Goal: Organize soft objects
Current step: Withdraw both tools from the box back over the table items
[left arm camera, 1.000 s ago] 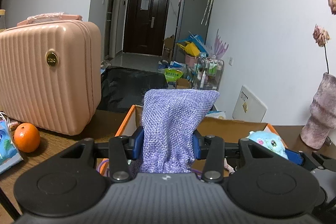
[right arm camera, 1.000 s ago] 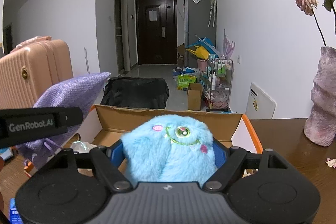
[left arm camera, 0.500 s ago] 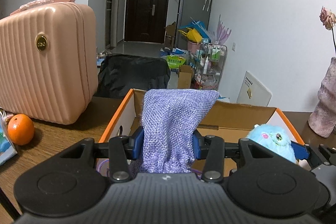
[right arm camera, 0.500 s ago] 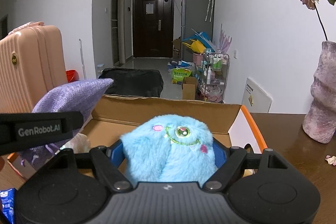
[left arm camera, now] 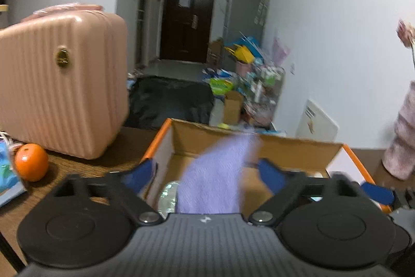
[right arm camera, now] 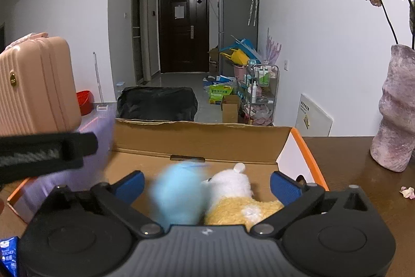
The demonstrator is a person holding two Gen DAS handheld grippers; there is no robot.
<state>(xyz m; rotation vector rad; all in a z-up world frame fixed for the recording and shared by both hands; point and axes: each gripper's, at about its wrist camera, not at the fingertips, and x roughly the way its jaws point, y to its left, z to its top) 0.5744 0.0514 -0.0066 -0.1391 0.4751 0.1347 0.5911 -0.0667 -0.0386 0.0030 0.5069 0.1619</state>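
Tongs of both hands over one cardboard box, each pair opening and letting go of its soft thing. Left tongs [left arm camera: 205, 173]: the blue pads stand wide apart and touch nothing; between them the purple woven pouch [left arm camera: 218, 178], blurred, hangs free, its long axis running up and away from the camera and leaning to the right, its lower end hidden behind the tongs' body. Right tongs [right arm camera: 207, 184]: the pads likewise stand wide and bare; the blue plush toy [right arm camera: 179, 195], blurred, sits between them toward the left pad, touching a white and yellow plush toy [right arm camera: 233, 196] that lies in the box on its right.

Both released things lie straight ahead of and below their own tongs, inside the walls of the cardboard box [left arm camera: 293, 147], whose orange-edged rim faces each camera. In the right wrist view the left tongs' finger [right arm camera: 46, 151] crosses the left edge, with the pouch's purple blur beneath it at the box's left wall; the pouch thus belongs to the left half of the box, the blue toy to the middle. A silvery crinkled thing, too blurred to name, shows in the box beside the pouch.

Outside the box, on the desk [left arm camera: 85, 168]: a pink suitcase [left arm camera: 59, 85] and an orange [left arm camera: 31, 165] to the left, a mauve vase [right arm camera: 394, 110] to the right. Judged stage: the drop is nearly complete; the next move probably calls for drawing both tongs back clear of the rim.
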